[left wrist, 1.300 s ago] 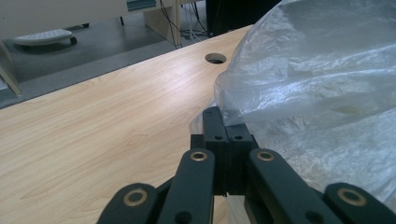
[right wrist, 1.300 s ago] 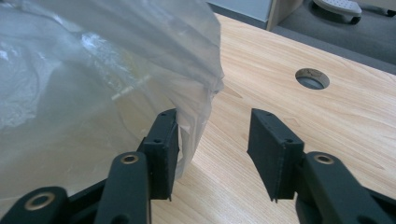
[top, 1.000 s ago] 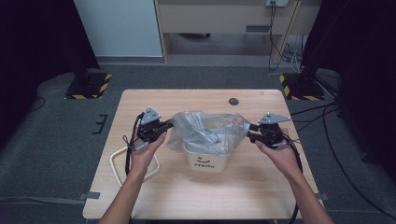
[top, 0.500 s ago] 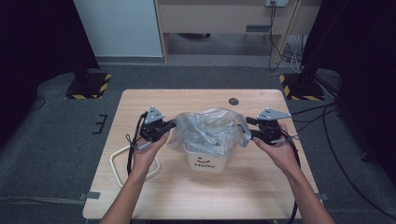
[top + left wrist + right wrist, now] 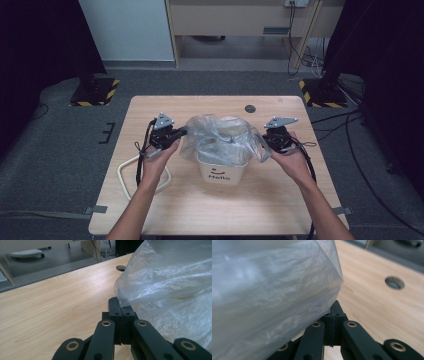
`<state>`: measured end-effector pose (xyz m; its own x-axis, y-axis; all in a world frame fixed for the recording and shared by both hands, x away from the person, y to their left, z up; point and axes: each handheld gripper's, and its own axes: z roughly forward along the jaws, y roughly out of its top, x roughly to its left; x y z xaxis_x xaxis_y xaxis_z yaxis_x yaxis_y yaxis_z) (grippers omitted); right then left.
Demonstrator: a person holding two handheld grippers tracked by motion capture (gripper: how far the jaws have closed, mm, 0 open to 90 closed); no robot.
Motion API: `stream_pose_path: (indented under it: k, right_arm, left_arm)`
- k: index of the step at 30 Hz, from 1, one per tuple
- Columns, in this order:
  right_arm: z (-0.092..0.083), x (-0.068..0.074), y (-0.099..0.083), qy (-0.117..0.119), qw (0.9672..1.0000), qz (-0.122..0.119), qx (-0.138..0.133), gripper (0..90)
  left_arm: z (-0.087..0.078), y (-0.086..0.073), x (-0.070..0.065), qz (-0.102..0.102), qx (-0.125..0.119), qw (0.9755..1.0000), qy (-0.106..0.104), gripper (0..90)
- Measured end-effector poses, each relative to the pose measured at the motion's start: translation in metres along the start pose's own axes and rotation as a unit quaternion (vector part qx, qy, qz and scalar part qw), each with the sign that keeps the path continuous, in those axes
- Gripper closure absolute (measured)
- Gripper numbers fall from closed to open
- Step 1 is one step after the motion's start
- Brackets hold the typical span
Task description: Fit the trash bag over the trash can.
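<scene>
A loop of pale cord or tubing (image 5: 131, 172) lies on the light wood-grain counter (image 5: 210, 210) at its left, partly covered by the person's left forearm. Just right of it the left hand (image 5: 156, 159) holds the left gripper (image 5: 181, 133), black, with one grey three-cornered plate on top. In the left gripper view its fingers (image 5: 115, 305) are pressed together, clamped on a folded edge of the plastic bag (image 5: 220, 140).

The bag is one thin, clear, crinkled sheet of film, puffed out and stretched between the two grippers over the middle of the counter. It sits in and over a single small white bin (image 5: 222, 170), squarish, with the word "Hello" printed on its front. The film drapes the rim, so how the bag sits inside is hard to make out; something dark shows dimly through it.

Behind the bin there is one round hole (image 5: 250, 108) in the counter.

At the right, the right gripper (image 5: 264, 139), held by the right hand (image 5: 290, 157), carries its own grey plate. In the right gripper view its fingers (image 5: 337, 308) are closed together, and the bag's edge runs down into them, pinched at the tips. The film blurs the left part of that view.
</scene>
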<state>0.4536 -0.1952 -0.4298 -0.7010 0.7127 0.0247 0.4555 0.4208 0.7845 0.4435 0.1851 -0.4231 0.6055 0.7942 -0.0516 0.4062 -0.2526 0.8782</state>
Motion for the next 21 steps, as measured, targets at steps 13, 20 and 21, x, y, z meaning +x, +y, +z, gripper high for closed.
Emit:
stream_pose_path:
  k: [13,20,21]
  right_arm:
    - [0.025,-0.009,-0.013,-0.005,0.9959,0.025,0.086,90.0]
    - [0.034,-0.008,-0.015,0.011,0.9929,0.037,0.113,90.0]
    - [0.036,-0.006,-0.015,0.012,0.9920,0.039,0.119,90.0]
  left_arm:
    - [0.032,-0.014,0.010,-0.031,0.037,0.9988,0.000,90.0]
    - [0.043,-0.030,0.007,-0.037,0.074,0.9965,-0.011,90.0]
    - [0.044,-0.032,0.006,-0.038,0.077,0.9962,-0.013,90.0]
